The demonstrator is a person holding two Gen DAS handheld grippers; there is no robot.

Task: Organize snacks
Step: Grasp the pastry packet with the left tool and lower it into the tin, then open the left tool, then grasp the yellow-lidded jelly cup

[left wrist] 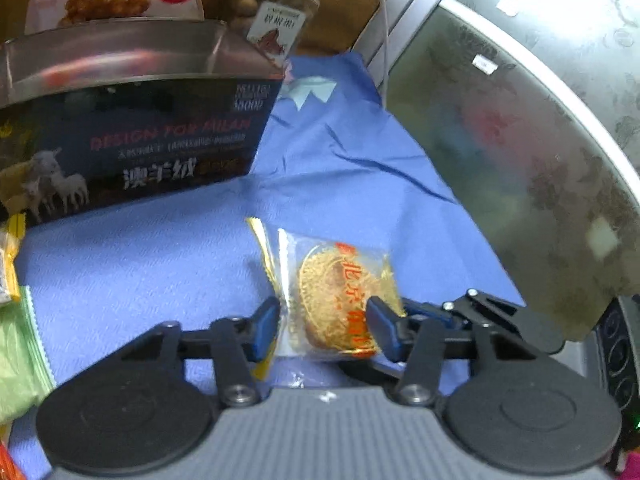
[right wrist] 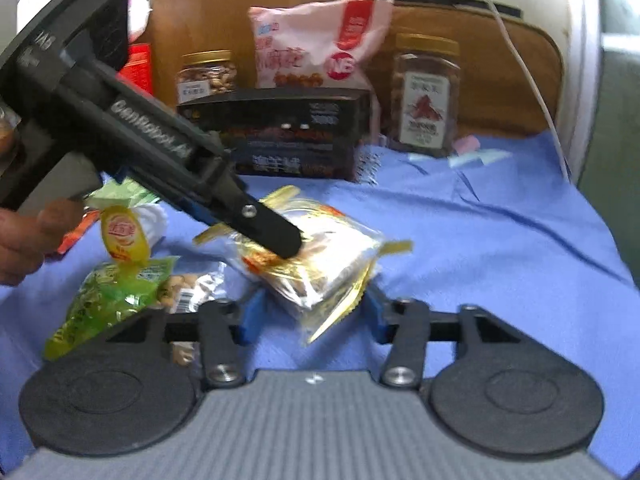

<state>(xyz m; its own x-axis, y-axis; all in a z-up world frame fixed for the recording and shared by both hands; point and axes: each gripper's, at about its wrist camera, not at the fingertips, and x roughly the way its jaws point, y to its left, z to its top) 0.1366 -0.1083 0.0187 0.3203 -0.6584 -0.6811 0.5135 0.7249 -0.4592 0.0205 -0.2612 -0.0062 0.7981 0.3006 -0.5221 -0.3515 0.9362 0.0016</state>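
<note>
While a person's hand (right wrist: 24, 240) steadies the left gripper (left wrist: 324, 328) from the left edge of the right wrist view, that tool reaches slantwise down onto the wrapped pastry packets (right wrist: 316, 264) in the middle of the blue cloth (right wrist: 500, 240). Beside the hand lie a yellow-lidded jelly cup (right wrist: 124, 236) and a green snack bag (right wrist: 104, 300), both on the cloth, left of the packets. In its own view the left gripper's blue pads (left wrist: 266, 328) stand on either side of one clear packet with a round golden pastry (left wrist: 336, 304); they look to be touching the wrapper, but I cannot tell whether they truly pinch it. The right gripper (right wrist: 312, 316) has its jaws partly spread, the packets' near end lying between them, and the pads seem just clear of the foil. Behind stands a dark box (right wrist: 280, 136), with a nut jar (right wrist: 208, 74) at its left, a pink-and-white snack bag (right wrist: 320, 40) above it and a taller jar (right wrist: 426, 96) at its right.
</note>
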